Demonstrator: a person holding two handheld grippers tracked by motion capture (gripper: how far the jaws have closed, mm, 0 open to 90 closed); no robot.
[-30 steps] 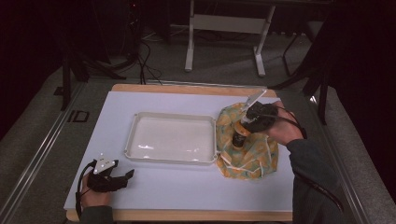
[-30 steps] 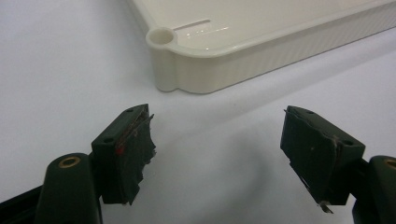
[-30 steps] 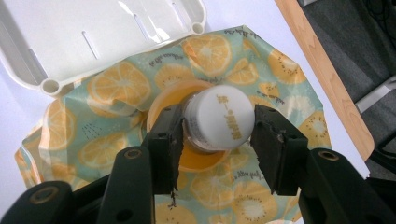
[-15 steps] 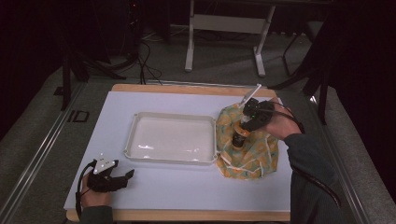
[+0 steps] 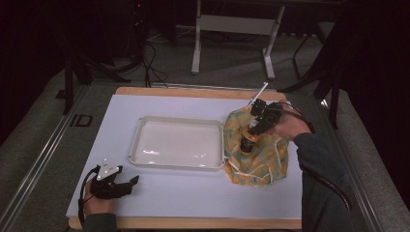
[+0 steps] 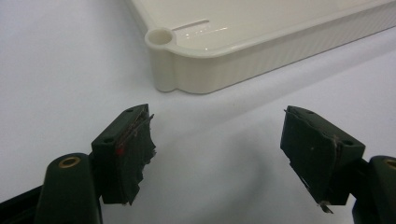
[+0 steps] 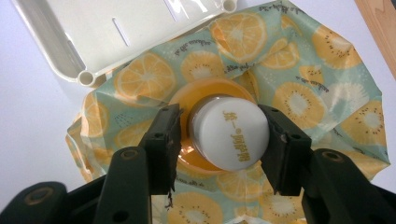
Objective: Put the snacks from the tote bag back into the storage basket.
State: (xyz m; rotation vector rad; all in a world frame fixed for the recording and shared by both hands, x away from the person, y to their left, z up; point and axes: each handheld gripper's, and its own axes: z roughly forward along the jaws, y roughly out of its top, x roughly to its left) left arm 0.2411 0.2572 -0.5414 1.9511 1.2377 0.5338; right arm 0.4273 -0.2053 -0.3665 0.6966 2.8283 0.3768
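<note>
White-capped bottle (image 7: 229, 135) is sitting between the right gripper (image 7: 219, 135) fingers (image 7: 163, 140) – one pad touching, one seemingly apart, grip unclear – so lifting risks slipping onto the fruit-print bag (image 7: 317, 102).

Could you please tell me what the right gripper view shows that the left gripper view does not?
Right gripper view: the right gripper, whose jaws have just been closing with a bottle's white cap between them, above the fruit-print cloth. Left gripper view: the left gripper, open over the table. Both: the white tray.
</note>
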